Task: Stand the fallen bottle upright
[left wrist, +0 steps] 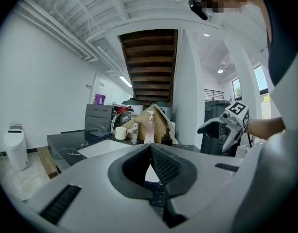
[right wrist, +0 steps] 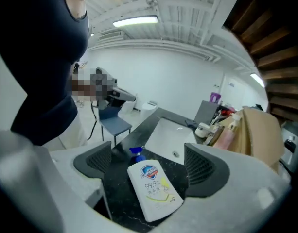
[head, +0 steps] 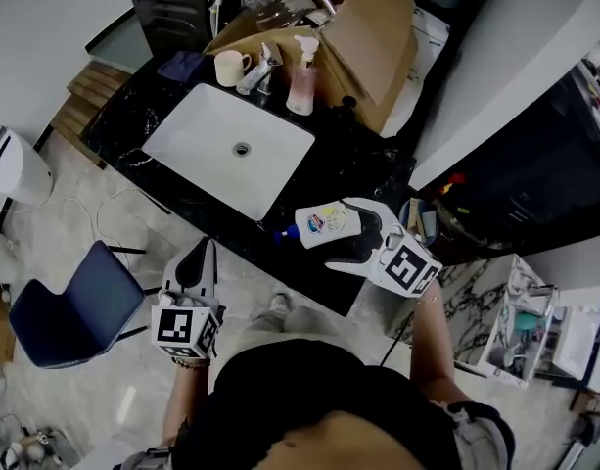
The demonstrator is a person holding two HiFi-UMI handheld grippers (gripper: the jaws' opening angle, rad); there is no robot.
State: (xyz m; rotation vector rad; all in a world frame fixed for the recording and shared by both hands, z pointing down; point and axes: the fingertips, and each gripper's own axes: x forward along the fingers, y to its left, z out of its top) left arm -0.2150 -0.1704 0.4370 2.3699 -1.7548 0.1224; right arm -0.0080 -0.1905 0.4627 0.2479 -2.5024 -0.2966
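Observation:
The fallen bottle (head: 324,225) is white with a blue cap and lies on its side on the black counter (head: 348,164), near the front edge right of the sink. My right gripper (head: 350,235) stands open with a jaw on either side of the bottle's base. In the right gripper view the bottle (right wrist: 151,191) lies between the two pads (right wrist: 202,166) with gaps on both sides, cap (right wrist: 136,152) pointing away from me. My left gripper (head: 200,258) is shut and empty, off the counter's front edge at the left. In the left gripper view its jaws (left wrist: 151,148) meet at the tip.
A white sink (head: 211,155) fills the counter's middle. Behind it stand a mug (head: 229,67), a faucet (head: 255,71), a pink pump bottle (head: 301,78) and an open cardboard box (head: 363,27). A blue chair (head: 79,306) and a white bin (head: 16,164) are on the floor at left.

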